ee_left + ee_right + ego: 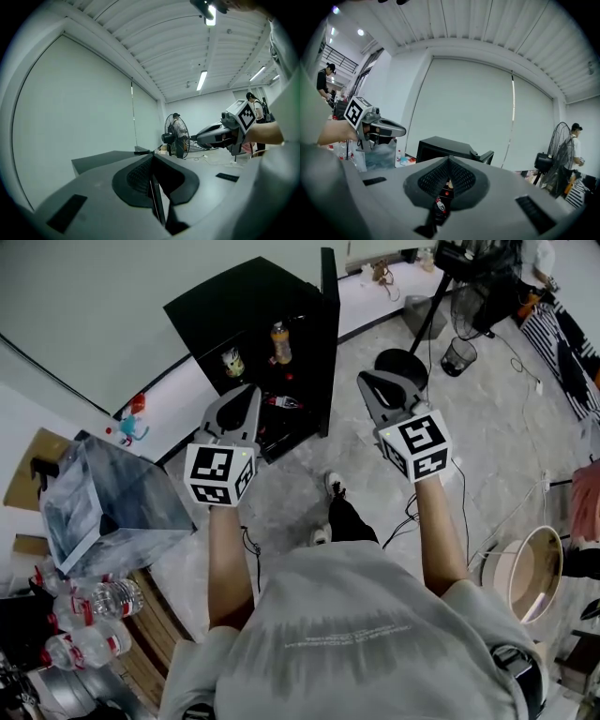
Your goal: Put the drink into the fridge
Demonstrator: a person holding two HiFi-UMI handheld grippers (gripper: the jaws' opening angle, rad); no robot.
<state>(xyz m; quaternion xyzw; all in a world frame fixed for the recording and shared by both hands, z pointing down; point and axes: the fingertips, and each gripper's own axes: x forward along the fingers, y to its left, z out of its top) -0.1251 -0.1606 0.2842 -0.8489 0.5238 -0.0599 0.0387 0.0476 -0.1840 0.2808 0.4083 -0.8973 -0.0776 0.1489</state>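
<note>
The black mini fridge (272,306) stands open on the floor ahead of me. Inside it are an orange-capped bottle (279,343), a small jar-like drink (233,362) and a red can (282,401) lying on its side. My left gripper (250,391) hovers in front of the fridge's open side, jaws shut and empty. My right gripper (368,380) is level with it, just right of the fridge door edge (329,324), also shut and empty. In the right gripper view the fridge (440,146) sits straight ahead beyond the jaws, with the left gripper (379,129) beside it.
A translucent plastic bin (103,498) stands at the left above several water bottles (94,615). A floor fan base (401,366), a mesh wastebasket (457,354) and cables lie to the right. A round basin (530,573) is at lower right. A person stands by a fan (174,136).
</note>
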